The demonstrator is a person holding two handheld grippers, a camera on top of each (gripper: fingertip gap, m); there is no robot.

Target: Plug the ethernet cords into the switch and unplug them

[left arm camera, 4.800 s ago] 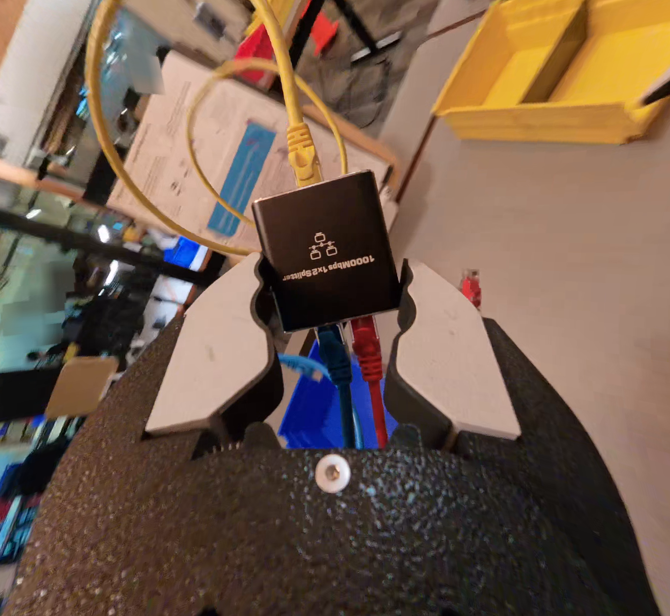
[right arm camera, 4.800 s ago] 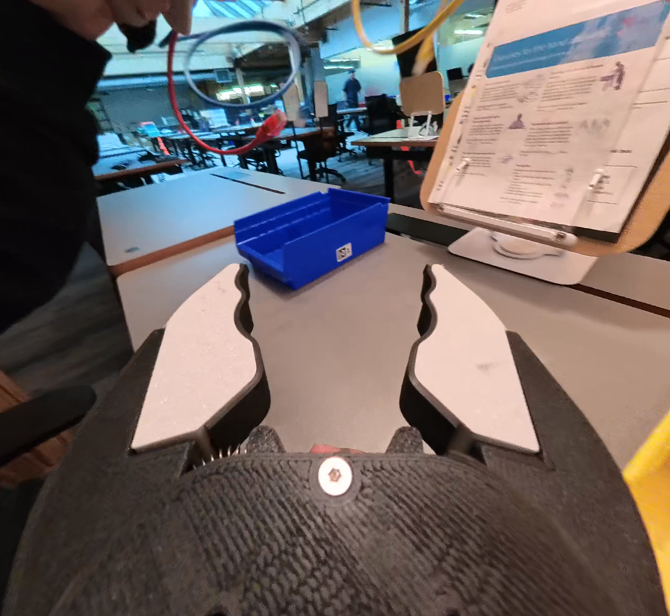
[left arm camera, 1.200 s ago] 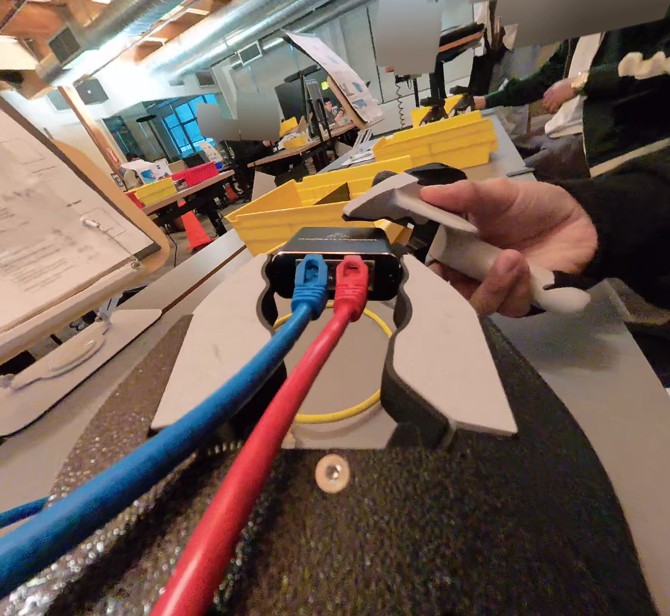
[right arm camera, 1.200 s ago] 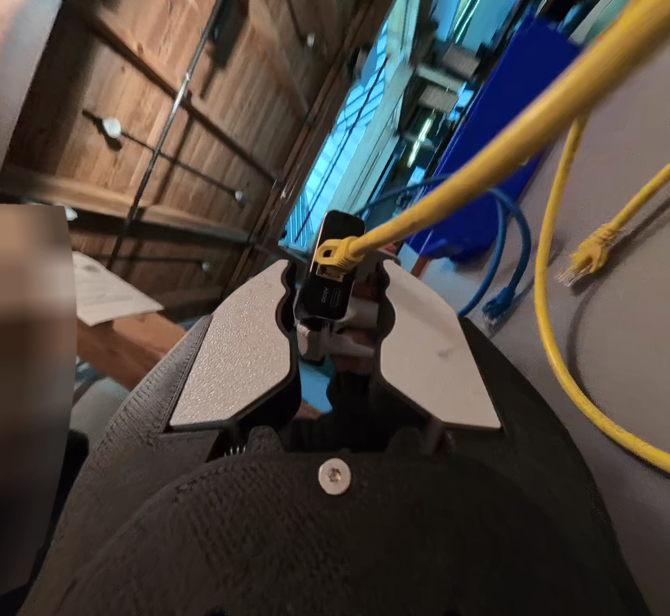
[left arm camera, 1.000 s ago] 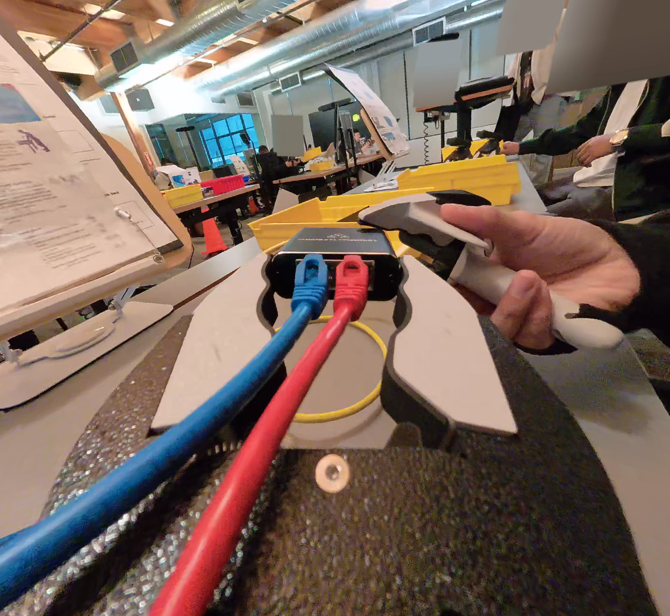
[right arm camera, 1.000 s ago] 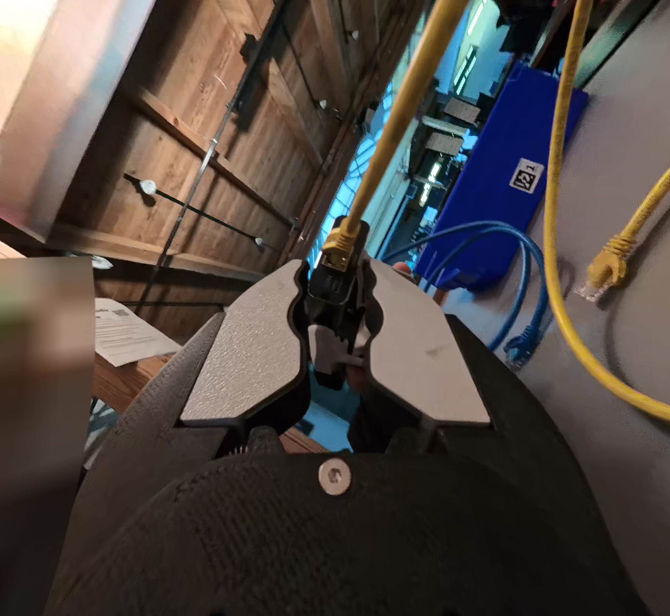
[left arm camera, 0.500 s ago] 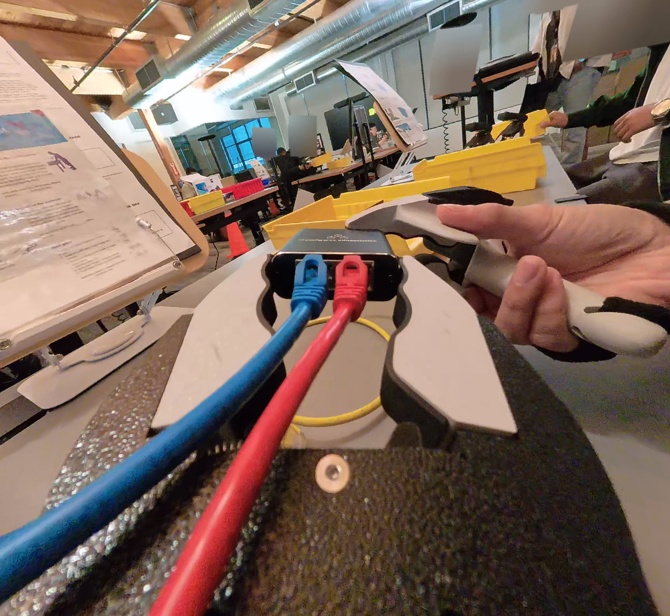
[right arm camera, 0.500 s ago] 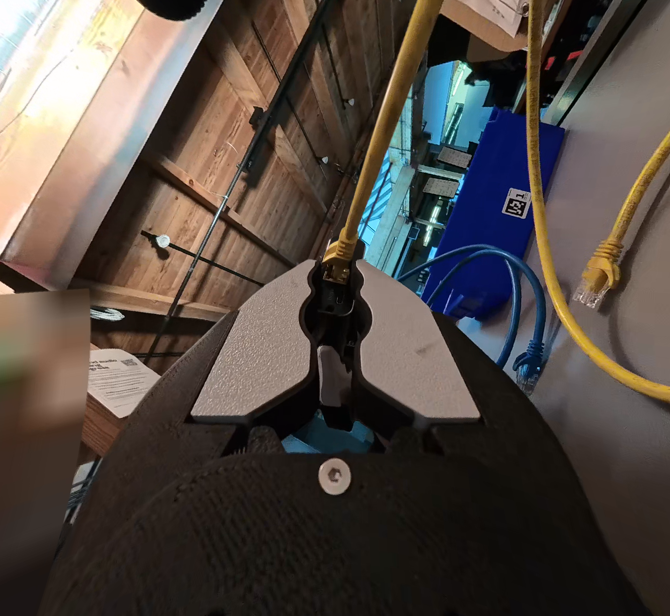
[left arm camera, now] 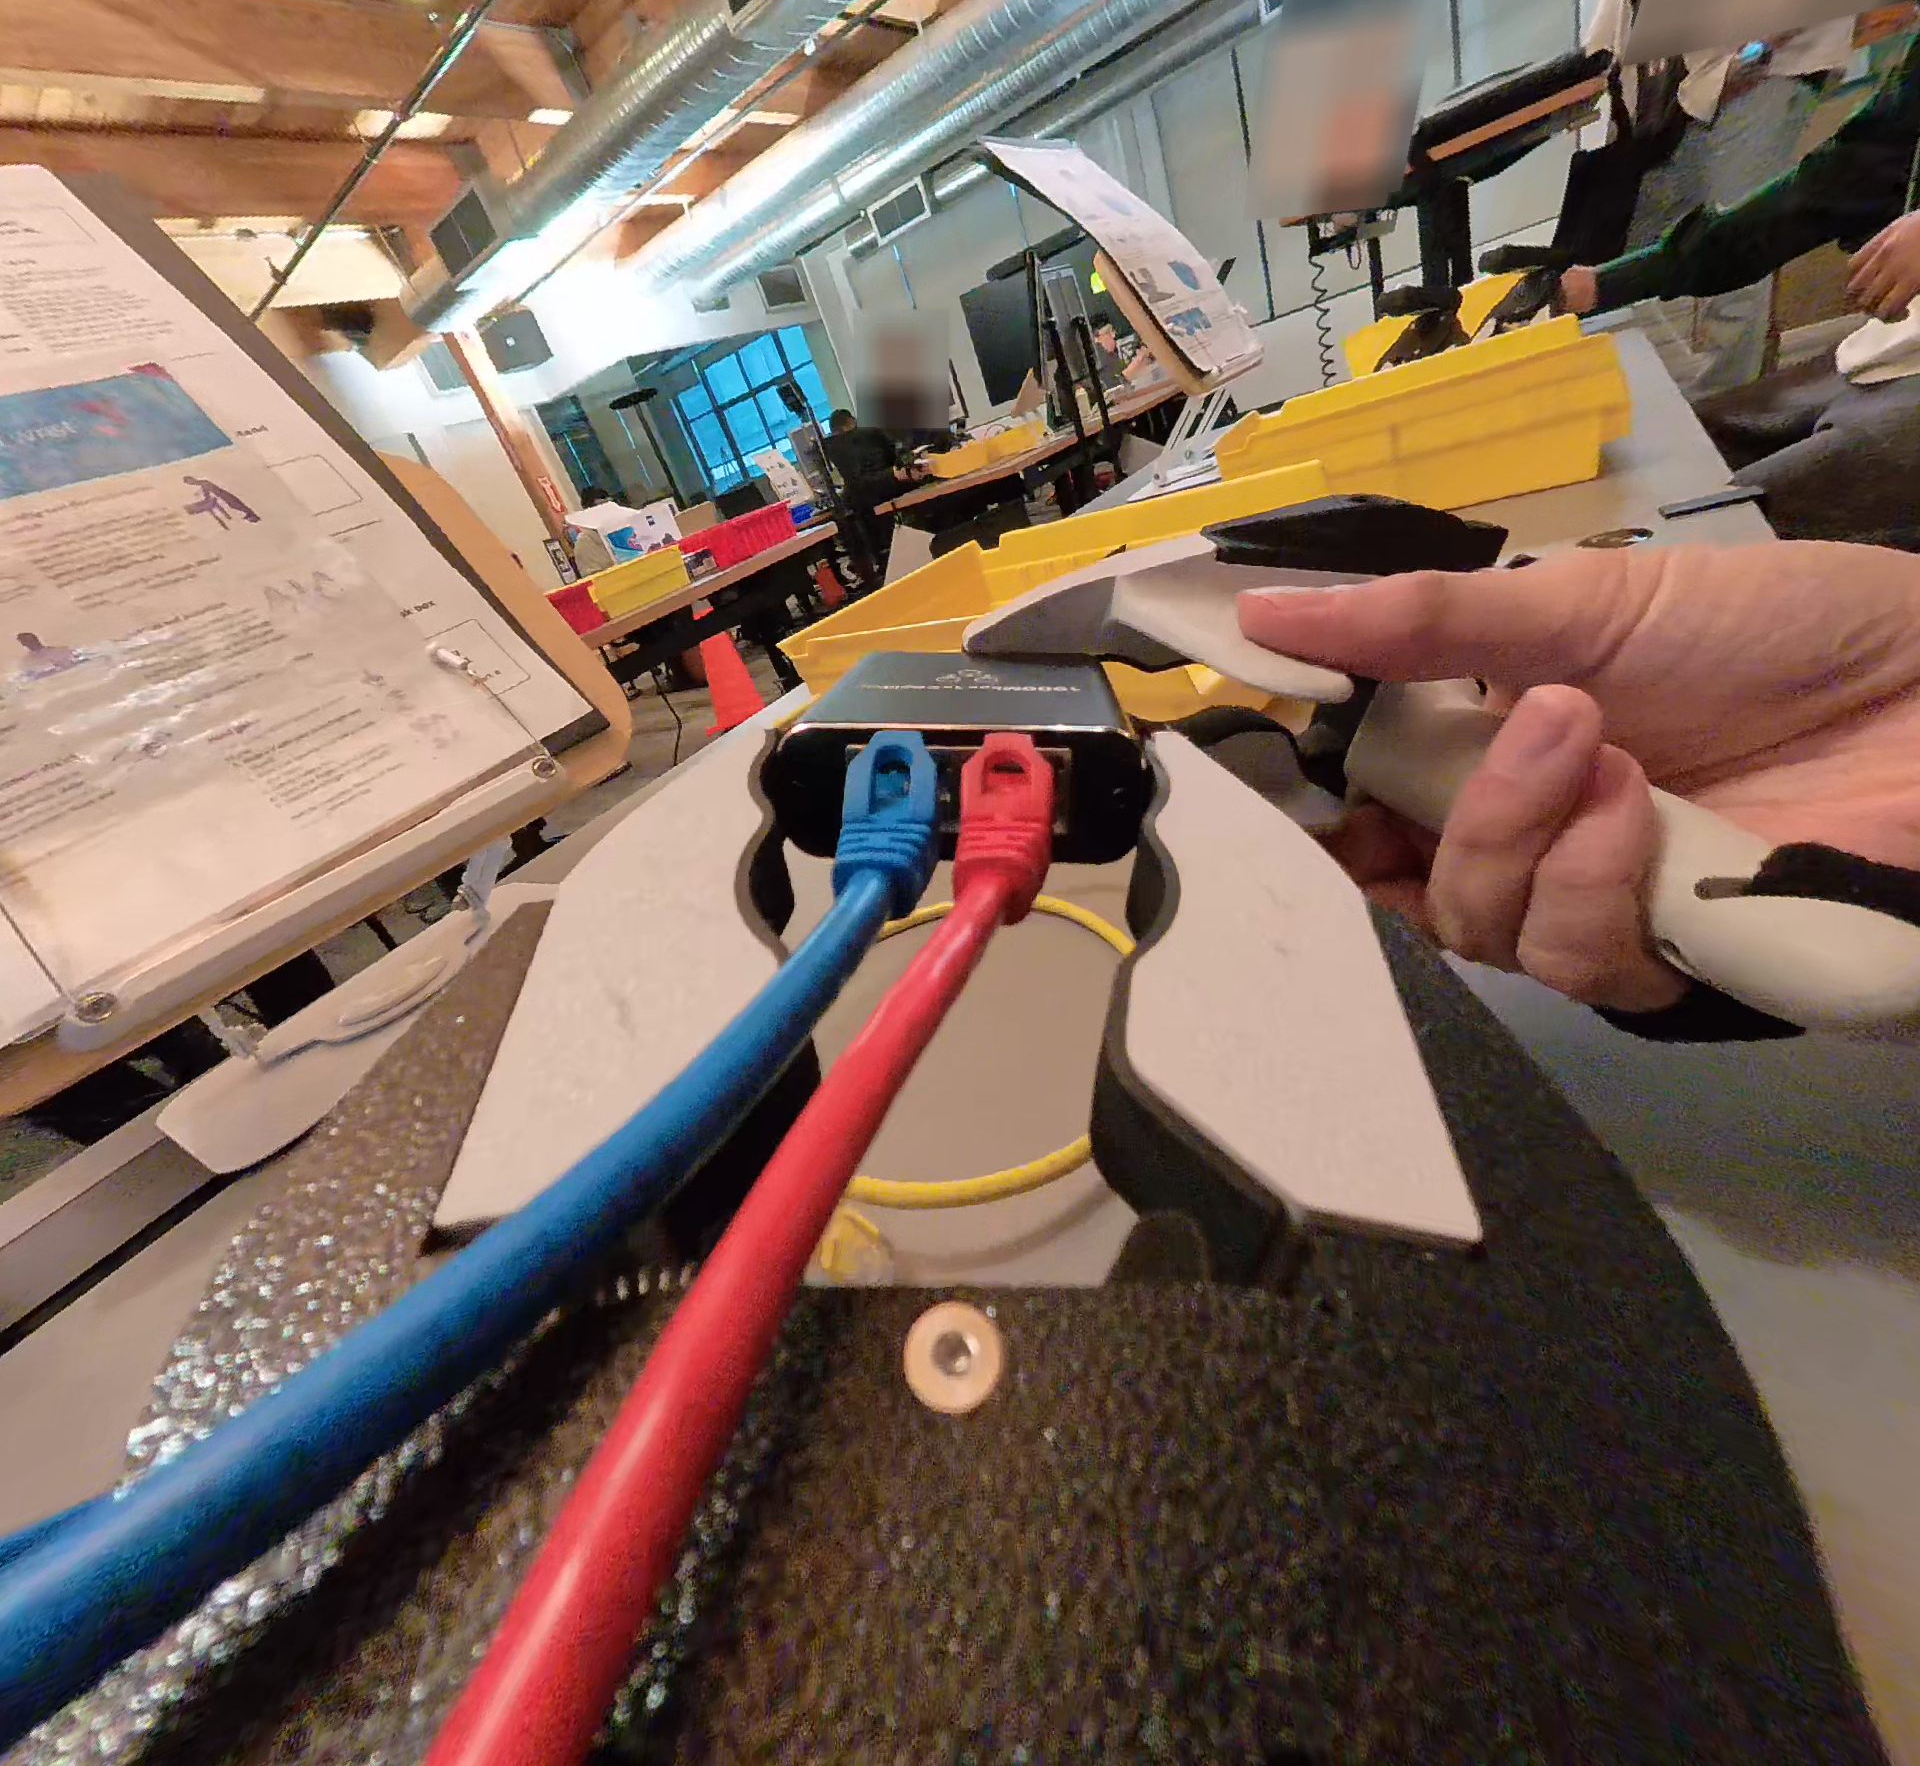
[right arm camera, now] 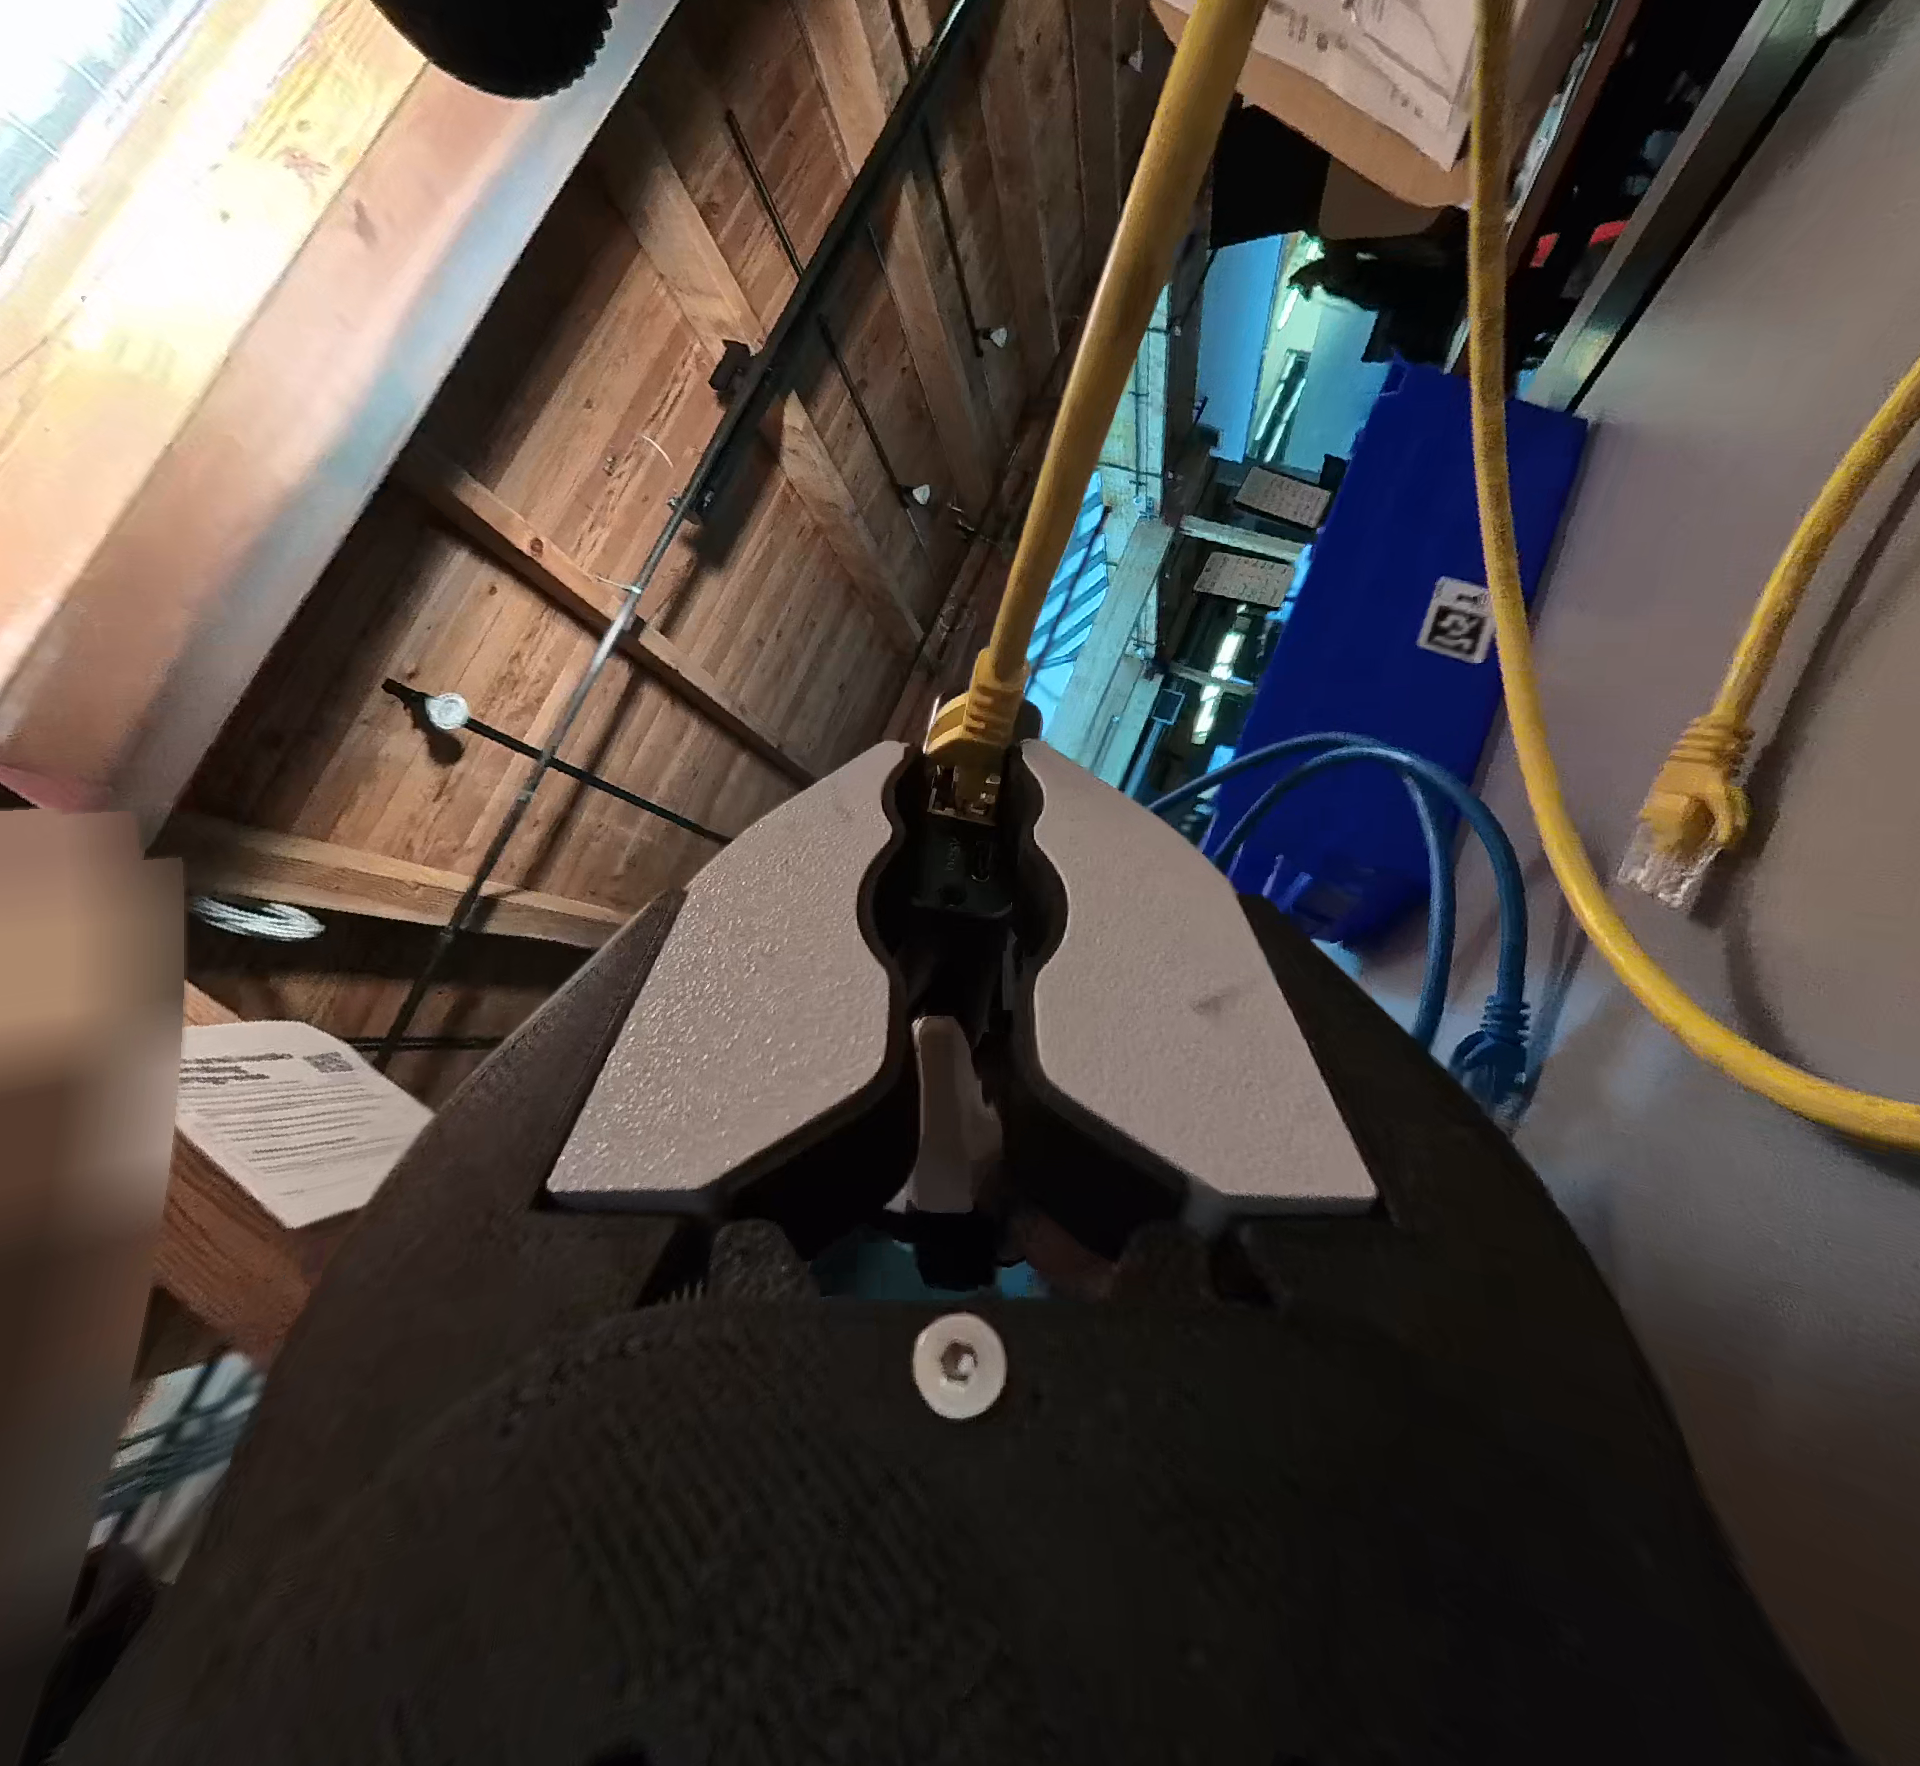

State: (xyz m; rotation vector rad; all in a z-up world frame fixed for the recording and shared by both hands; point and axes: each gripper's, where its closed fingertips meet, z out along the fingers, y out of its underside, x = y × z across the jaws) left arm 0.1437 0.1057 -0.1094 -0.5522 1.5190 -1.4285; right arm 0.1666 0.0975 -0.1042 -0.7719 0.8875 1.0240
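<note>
1. The blue cord (left arm camera: 582,1166) and red cord (left arm camera: 727,1301) run out past the bottom edge of the left wrist view.
2. The switch (right arm camera: 961,869) is mostly hidden between the right gripper's fingers (right arm camera: 748,999).
3. The yellow cord (right arm camera: 1101,314) leaves the top edge.
4. The blue bin (right arm camera: 1392,636) is blurred.

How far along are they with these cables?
All three look plugged in: blue cord and red cord sit in the switch, held by the left gripper. The right gripper is clamped at the yellow cord's plug. Unplugging remains.
</note>
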